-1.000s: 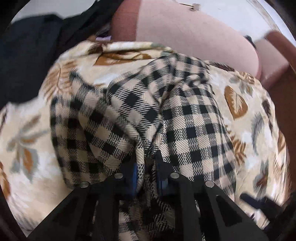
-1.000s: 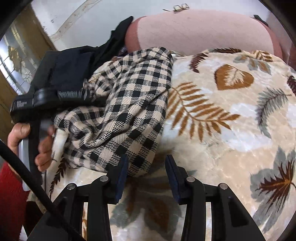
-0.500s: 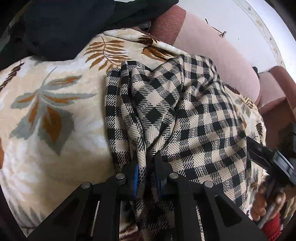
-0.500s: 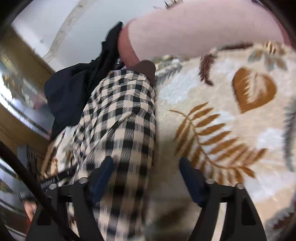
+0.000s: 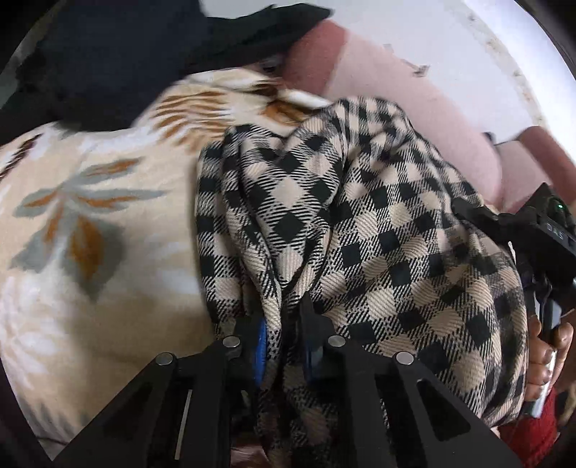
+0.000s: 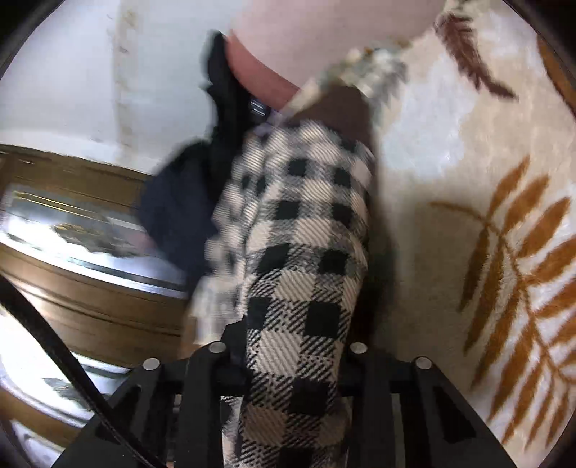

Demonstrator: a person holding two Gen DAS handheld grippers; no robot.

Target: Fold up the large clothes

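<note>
Left gripper [image 5: 282,333]: the black fingers with blue pads [image 5: 261,342] are seen drawn nearly together, a gathered fold of the black-and-beige checked woven garment [image 5: 360,230] pinched between them.

Right gripper [image 6: 289,345]: a band of the same checked garment [image 6: 306,252] is seen running between the black fingers and covering their tips. The fingers stand a band's width apart; whether the cloth is actually clamped cannot be told, and the view is motion-blurred.

From the left gripper the garment is seen bunched in deep creases, spreading up and to the right over the cream plush blanket with orange and grey leaf print [image 5: 90,230]. It occupies the middle and right part of the blanket; the blanket's left part is uncovered.

At the garment's right edge, the other gripper's black body with a green light [image 5: 532,230] is seen, held in the person's right hand [image 5: 547,345] above a red sleeve [image 5: 529,432].

A dark navy-black pile of clothing [image 5: 118,54] lies at the blanket's far left corner. A pink upholstered sofa backrest [image 5: 414,93] runs along the blanket's far edge, with a white wall [image 5: 450,32] behind.

In the right wrist view, a brown wooden frame with glass [image 6: 72,230] is seen at left, blurred.
</note>
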